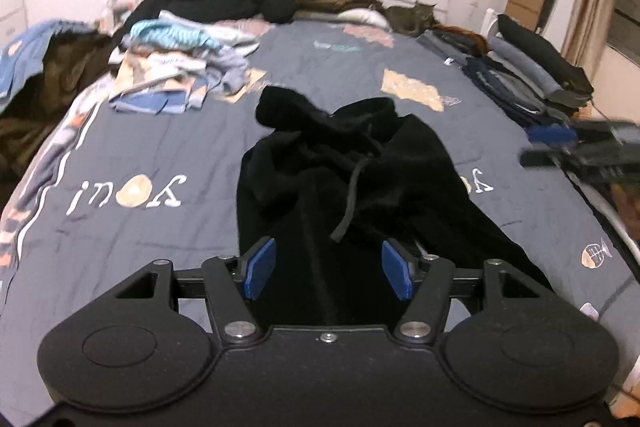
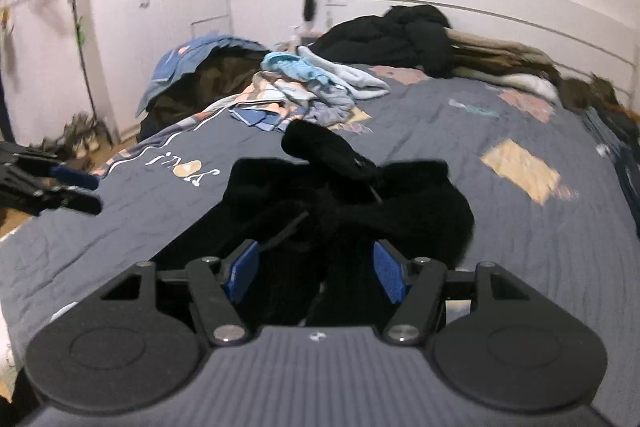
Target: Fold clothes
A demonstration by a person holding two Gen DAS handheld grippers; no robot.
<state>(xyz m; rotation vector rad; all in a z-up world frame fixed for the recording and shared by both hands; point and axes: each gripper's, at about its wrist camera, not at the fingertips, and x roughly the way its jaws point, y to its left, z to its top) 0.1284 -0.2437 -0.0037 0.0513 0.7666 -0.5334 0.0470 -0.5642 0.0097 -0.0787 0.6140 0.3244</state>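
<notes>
Black fleece garment on our quilted grey bedspread

We see the bedspread (image 1: 160, 147) spread wide; the soft, crumpled black garment (image 1: 340, 167) lies centre frame; our left gripper (image 1: 328, 269) and right gripper (image 2: 316, 271) gape half-open with their blue ribbed pads, gripping nothing.

- A black fleece garment (image 1: 320, 187) lies crumpled on the grey-blue bedcover (image 1: 168, 147), near its foot edge and about midway across; a thin drawstring (image 1: 350, 195) trails over its bunched middle.
- Loose unfolded clothes (image 1: 180, 67), pale blue and peach, sit heaped toward the far left corner.
- Folded dark garments (image 1: 532, 75) are stacked along the right edge.
</notes>
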